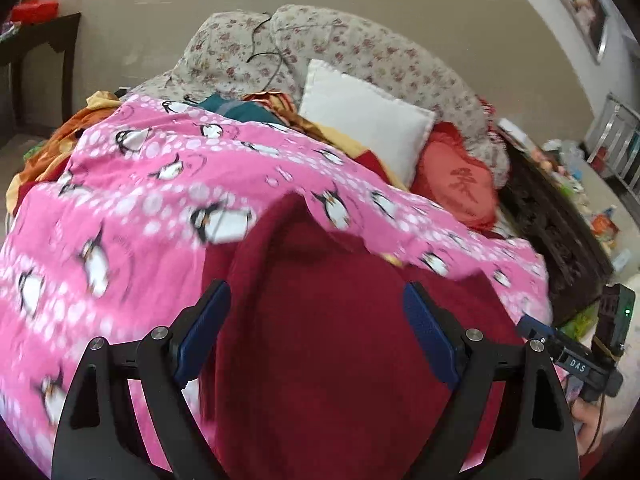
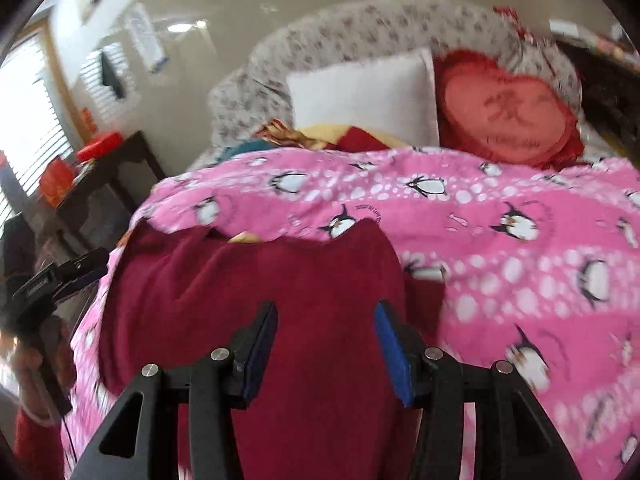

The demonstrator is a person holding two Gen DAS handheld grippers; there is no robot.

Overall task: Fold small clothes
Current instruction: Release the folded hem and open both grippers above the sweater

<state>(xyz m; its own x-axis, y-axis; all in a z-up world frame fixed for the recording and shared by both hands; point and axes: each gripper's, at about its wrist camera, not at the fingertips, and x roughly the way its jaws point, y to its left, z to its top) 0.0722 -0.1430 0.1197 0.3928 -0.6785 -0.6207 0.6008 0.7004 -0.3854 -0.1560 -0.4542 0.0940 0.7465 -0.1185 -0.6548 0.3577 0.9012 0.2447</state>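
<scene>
A dark red knitted garment (image 1: 320, 340) lies on a pink penguin-print blanket (image 1: 120, 208) spread over a bed. My left gripper (image 1: 316, 308) is open, its blue pads either side of the garment's middle, just above it. In the right wrist view the same garment (image 2: 248, 280) lies lower left on the blanket (image 2: 500, 240). My right gripper (image 2: 326, 328) is open over the garment's right part, nothing between its pads. The right gripper also shows at the right edge of the left wrist view (image 1: 576, 360), and the left gripper at the left edge of the right wrist view (image 2: 56, 276).
A white pillow (image 1: 368, 124), a red heart cushion (image 1: 460, 184) and a floral headboard (image 1: 360, 48) sit at the bed's far end. Crumpled orange and teal cloths (image 1: 248, 108) lie behind the blanket. A dark side table (image 2: 104, 184) stands left; a dark carved bed frame (image 1: 560, 232) stands right.
</scene>
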